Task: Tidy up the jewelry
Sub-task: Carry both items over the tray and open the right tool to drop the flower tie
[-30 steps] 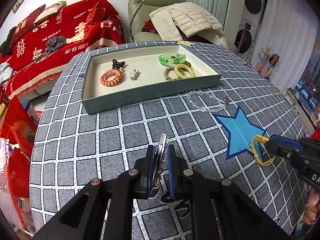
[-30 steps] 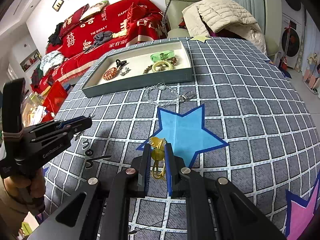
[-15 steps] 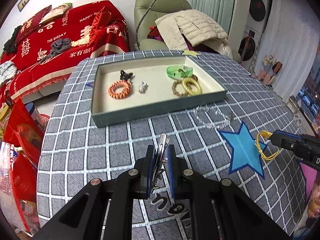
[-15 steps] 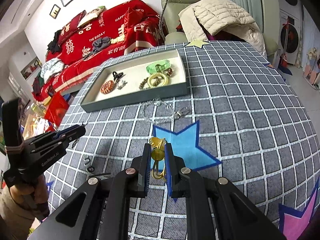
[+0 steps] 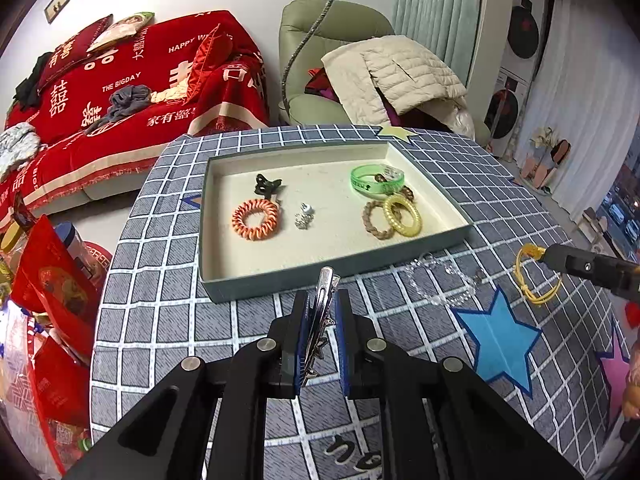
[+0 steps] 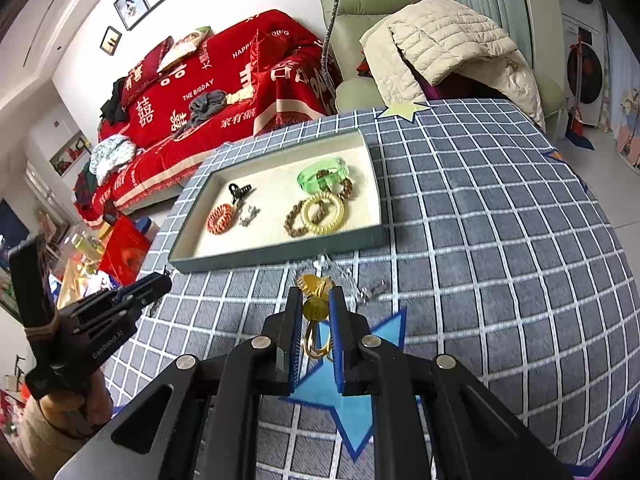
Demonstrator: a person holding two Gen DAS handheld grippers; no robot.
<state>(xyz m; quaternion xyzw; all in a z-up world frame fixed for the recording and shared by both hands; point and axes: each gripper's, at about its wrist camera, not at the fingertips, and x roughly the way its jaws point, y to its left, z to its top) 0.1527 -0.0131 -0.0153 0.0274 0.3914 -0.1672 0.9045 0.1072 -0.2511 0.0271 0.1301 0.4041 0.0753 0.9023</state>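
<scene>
**Both grippers close in on the tray, each with a piece in hand**

Nearest the left wrist camera, the left gripper (image 5: 320, 312) is pinched tight on a silver clip (image 5: 323, 300), whose tip pokes out at 12 o'clock toward the tray (image 5: 280, 272). In the right wrist view the right gripper (image 6: 314, 320) is likewise clamped on a yellow cord (image 6: 314, 312), which hangs in a loop below the pads.

Over the last second both views have drawn closer to the tray: its near wall now sits just beyond the clip tip, where a second ago a wide band of checked cloth (image 5: 160, 320) lay between. The right gripper has left the blue star (image 6: 352, 400) behind and now hovers over the clear bracelet (image 6: 340, 276), which lies on the cloth just outside the tray.

Farther off, inside the tray, lie an orange coil (image 5: 255, 219) at 11 o'clock, a black claw (image 5: 266, 187) behind it, a small silver charm (image 5: 304, 216), a yellow coil (image 5: 402, 216) and a green bangle (image 5: 377, 179) at 1 o'clock.

Judging by this, both pieces are about to be dropped in; the clear bracelet looks left for afterwards.
</scene>
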